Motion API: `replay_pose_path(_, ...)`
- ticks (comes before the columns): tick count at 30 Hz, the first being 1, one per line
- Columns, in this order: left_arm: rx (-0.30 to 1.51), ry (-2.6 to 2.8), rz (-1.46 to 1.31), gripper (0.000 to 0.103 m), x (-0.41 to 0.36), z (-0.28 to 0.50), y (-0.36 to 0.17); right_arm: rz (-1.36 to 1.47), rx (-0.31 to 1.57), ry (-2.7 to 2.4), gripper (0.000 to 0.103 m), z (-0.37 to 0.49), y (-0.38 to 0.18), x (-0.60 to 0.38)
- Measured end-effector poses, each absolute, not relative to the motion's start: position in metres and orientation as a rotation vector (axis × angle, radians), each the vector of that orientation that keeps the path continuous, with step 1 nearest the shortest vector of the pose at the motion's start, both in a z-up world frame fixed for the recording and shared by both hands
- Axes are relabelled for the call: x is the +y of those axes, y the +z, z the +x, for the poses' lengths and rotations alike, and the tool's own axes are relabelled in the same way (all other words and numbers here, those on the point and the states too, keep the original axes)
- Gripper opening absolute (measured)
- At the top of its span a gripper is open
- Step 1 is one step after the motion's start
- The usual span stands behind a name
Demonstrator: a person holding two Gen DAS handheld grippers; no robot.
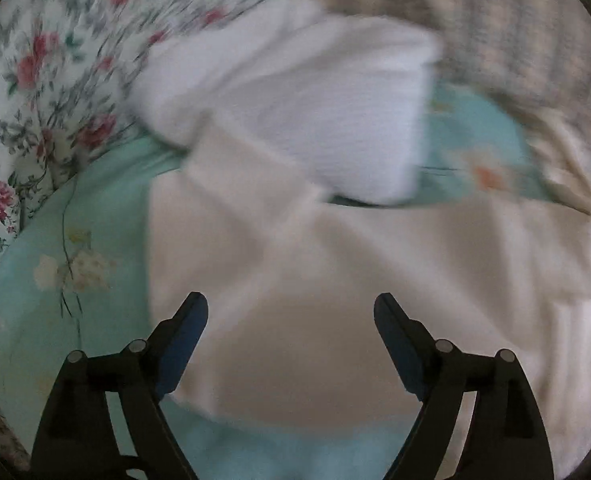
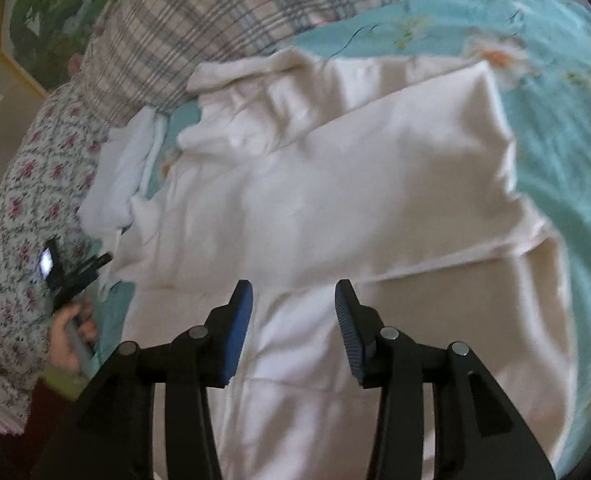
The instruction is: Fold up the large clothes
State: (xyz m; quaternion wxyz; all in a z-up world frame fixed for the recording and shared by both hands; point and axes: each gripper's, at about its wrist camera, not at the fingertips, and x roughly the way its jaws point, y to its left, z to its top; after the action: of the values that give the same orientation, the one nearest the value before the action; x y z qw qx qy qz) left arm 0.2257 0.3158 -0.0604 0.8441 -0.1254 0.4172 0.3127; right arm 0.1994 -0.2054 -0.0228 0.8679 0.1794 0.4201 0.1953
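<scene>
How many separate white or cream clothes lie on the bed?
2: the cream garment spread under both grippers, and a folded white piece beyond it near the floral pillow. More may be hidden.

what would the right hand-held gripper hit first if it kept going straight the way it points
Most likely the cream garment spread on the turquoise bedsheet. The right hand-held gripper stands open, nothing between its fingers, angled down at the cloth just ahead; depth is unclear.

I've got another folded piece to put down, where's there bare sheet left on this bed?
The turquoise sheet is bare to the right of the cream garment, and in a strip between the garment's left edge and the floral quilt. The far side is crowded: white folded cloth, plaid pillow.
</scene>
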Motion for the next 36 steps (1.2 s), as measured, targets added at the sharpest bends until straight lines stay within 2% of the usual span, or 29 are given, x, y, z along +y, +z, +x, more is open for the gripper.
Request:
replay_pose_path(2, 0.942, 0.712, -0.263, 0.086, 0.344, 0.241, -0.078, 0.364, 0.897, 0.429, 0.044, 0.202, -0.024, -0.194)
replay_pose_path(4, 0.919, 0.701, -0.269, 0.087, 0.360, 0.249, -0.082, 0.352, 0.907, 0.436, 0.044, 0.204, -0.025, -0.187)
replay_pose_path(5, 0.900, 0.696, -0.270, 0.077, 0.365, 0.250, -0.079, 0.345, 0.908, 0.438, 0.044, 0.204, -0.025, -0.186)
replay_pose_path(6, 0.878, 0.666, -0.273, 0.050, 0.369, 0.252, -0.076, 0.339, 0.909, 0.436, 0.044, 0.204, -0.025, -0.183)
replay_pose_path(7, 0.868, 0.624, -0.286, 0.035, 0.372, 0.255, -0.074, 0.334, 0.909, 0.430, 0.044, 0.204, -0.024, -0.181)
replay_pose_path(8, 0.868, 0.585, -0.307, 0.024, 0.374, 0.256, -0.072, 0.335, 0.907, 0.426, 0.044, 0.203, -0.024, -0.183)
replay_pose_path(10, 0.841, 0.561, -0.318, 0.015, 0.372, 0.251, -0.064, 0.341, 0.896, 0.423, 0.044, 0.201, -0.023, -0.184)
replay_pose_path(13, 0.768, 0.460, -0.373, 0.013, 0.363, 0.231, -0.049, 0.348, 0.873, 0.427, 0.044, 0.195, -0.018, -0.188)
replay_pose_path(16, 0.685, 0.336, -0.422, 0.012, 0.319, 0.211, -0.032, 0.348, 0.861, 0.426, 0.044, 0.190, -0.015, -0.192)
replay_pose_path(24, 0.614, -0.041, -0.384, 0.012, 0.127, 0.231, 0.005, 0.397, 0.814, 0.366, 0.044, 0.178, -0.012, -0.224)
replay_pose_path(29, 0.692, -0.246, -0.292, 0.012, 0.006, 0.262, -0.018, 0.450, 0.806, 0.302, 0.044, 0.176, -0.018, -0.255)
replay_pose_path(34, 0.781, -0.335, -0.207, 0.013, -0.071, 0.289, -0.059, 0.482, 0.790, 0.255, 0.044, 0.176, -0.018, -0.279)
replay_pose_path(36, 0.854, -0.341, -0.166, 0.019, -0.089, 0.298, -0.081, 0.482, 0.786, 0.254, 0.044, 0.179, -0.017, -0.281)
